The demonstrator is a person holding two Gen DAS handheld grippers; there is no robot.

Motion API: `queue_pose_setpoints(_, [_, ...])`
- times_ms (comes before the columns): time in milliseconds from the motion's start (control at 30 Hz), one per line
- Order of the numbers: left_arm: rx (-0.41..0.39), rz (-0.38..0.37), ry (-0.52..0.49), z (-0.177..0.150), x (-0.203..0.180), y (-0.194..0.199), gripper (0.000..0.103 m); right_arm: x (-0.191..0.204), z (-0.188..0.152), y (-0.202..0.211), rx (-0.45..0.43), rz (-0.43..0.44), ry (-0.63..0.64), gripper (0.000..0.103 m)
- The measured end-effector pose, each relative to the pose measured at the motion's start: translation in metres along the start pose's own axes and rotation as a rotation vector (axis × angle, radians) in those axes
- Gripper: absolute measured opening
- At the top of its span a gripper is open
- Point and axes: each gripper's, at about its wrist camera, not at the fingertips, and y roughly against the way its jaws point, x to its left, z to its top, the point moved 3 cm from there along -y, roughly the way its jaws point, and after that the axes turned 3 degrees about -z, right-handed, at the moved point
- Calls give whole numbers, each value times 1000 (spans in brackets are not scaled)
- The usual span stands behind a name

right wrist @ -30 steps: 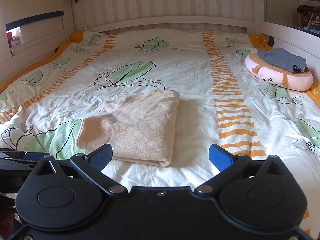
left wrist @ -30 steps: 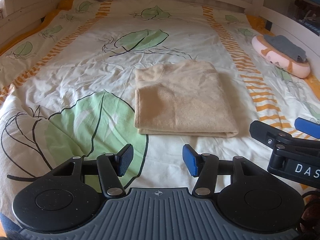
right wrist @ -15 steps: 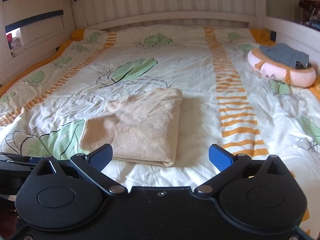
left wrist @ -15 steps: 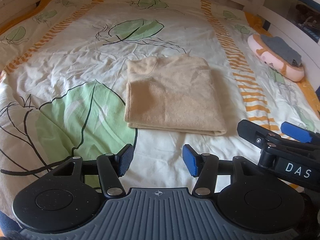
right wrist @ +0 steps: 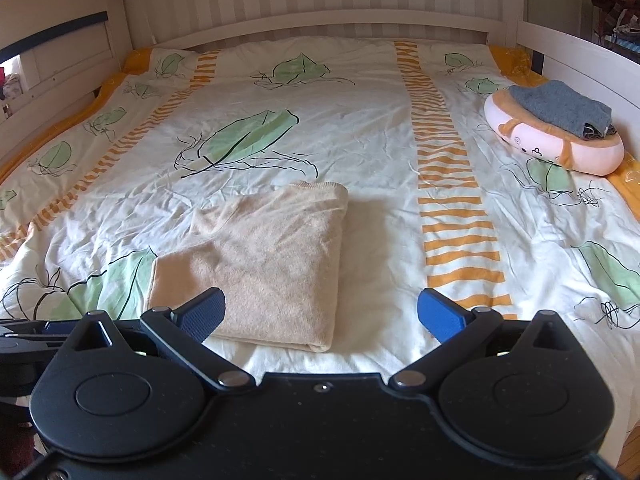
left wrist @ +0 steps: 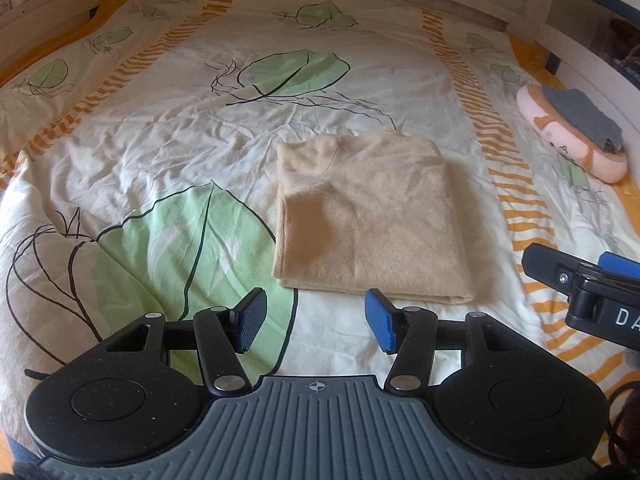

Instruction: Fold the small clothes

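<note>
The beige sweater [left wrist: 372, 220] lies folded flat on the bedspread [left wrist: 160, 120], just ahead of both grippers and touched by neither. The left gripper [left wrist: 316, 322] hovers near its front edge, fingers apart and empty. The right gripper [right wrist: 320, 314] — fingers spread wider, also empty — sits off the sweater's right front corner. A pink pillow [right wrist: 560, 148] carrying grey clothes [right wrist: 560, 106] rests far right.

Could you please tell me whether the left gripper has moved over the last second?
Yes. The left gripper has moved forward towards the folded beige sweater: in its own view the sweater's near edge has come down almost to the fingertips, and the leaf-print duvet fills more of the picture.
</note>
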Motion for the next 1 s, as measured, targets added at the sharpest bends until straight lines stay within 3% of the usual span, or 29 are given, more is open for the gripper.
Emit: queue_pose_setpoints(1000, [72, -6, -17, 7, 2, -16, 53, 7, -1, -19, 77, 24, 1, 102])
